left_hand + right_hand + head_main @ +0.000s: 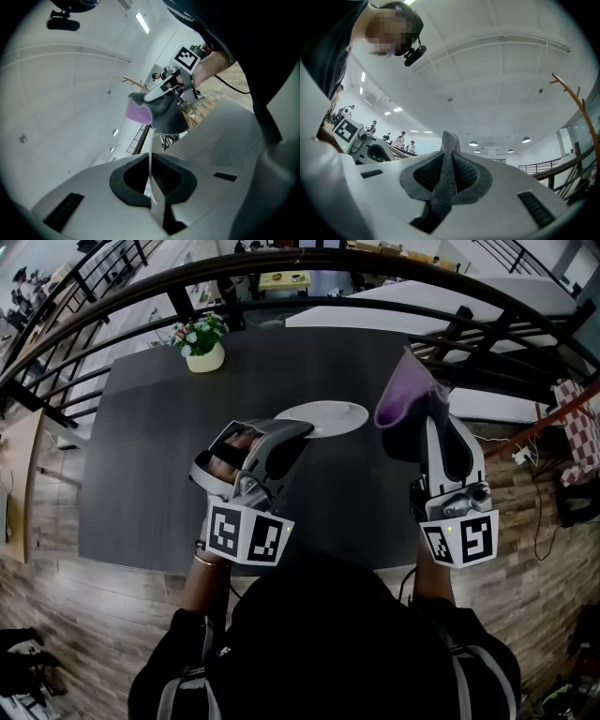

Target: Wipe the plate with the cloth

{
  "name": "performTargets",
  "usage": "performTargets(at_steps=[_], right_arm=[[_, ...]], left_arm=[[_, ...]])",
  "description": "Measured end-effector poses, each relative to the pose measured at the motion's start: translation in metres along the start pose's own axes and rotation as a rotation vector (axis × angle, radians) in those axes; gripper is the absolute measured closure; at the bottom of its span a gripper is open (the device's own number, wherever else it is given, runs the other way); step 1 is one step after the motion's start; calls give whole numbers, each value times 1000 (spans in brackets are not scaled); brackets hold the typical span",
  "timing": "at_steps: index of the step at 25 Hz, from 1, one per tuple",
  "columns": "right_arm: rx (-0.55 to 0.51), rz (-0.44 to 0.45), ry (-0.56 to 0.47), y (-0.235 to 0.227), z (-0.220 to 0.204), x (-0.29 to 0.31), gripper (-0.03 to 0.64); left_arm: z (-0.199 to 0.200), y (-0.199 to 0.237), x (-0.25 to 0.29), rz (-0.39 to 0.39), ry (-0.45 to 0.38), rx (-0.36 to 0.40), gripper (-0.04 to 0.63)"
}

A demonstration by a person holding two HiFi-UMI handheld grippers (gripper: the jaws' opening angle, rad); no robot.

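Closest beneath the head camera is the person's dark top [319,643], and beyond it spreads the dark table [141,474]. Over the table, the left gripper [298,431] has its fingers clamped on the rim of the white plate [328,415]. The right gripper [429,399] pinches the grey-and-purple cloth [403,401], held up beside the plate and apart from it. Wiping looks about to begin: next the cloth must meet the plate's face.
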State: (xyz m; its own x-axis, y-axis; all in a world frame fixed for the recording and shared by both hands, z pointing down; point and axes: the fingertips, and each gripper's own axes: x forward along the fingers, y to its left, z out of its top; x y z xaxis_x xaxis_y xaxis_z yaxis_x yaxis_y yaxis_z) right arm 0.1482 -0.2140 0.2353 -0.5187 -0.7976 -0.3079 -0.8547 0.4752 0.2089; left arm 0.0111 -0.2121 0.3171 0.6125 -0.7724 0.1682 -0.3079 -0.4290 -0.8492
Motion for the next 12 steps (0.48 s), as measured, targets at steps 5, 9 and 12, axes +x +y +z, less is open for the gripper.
performTargets(at_steps=[5, 9, 12], right_arm=[[6, 39, -49, 9, 19, 4, 574], [16, 98, -76, 26, 28, 8, 574], [21, 150, -87, 42, 32, 11, 574]], left_arm=[[5, -6, 3, -24, 18, 168, 580], [10, -10, 5, -34, 12, 250, 580], [14, -12, 5, -41, 9, 300, 580]])
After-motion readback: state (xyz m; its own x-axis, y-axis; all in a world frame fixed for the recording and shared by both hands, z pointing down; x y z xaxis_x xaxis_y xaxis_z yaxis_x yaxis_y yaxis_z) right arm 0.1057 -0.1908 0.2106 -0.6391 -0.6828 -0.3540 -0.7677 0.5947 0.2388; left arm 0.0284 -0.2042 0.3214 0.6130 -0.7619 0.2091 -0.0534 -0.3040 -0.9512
